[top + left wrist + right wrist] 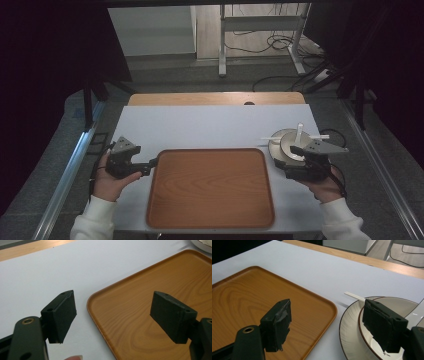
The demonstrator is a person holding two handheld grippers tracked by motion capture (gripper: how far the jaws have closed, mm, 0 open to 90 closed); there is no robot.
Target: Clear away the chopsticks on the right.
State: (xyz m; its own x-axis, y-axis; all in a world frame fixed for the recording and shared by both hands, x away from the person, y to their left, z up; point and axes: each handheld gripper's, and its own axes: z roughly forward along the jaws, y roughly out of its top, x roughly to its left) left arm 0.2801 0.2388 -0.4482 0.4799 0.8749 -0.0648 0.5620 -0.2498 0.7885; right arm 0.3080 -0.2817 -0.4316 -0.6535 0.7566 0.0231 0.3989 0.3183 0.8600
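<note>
A brown wooden tray (210, 190) lies at the middle of the white table. My left gripper (151, 165) is at the tray's left edge and stands open. In the left gripper view the gripper (113, 297) has one jaw over the white table and the other over the tray (150, 290), with nothing between them. My right gripper (292, 156) is open at the tray's right edge. In the right gripper view it (328, 302) straddles the tray corner (249, 297) and a stacked white plate (348, 327) with a brown-rimmed dish (397, 305).
A white chopstick (295, 136) and a white spoon (299, 131) rest on the plates (281, 144). The white table top (215, 125) ends in a wooden strip (215, 98) at the back. Metal frame rails (65, 175) run along both sides.
</note>
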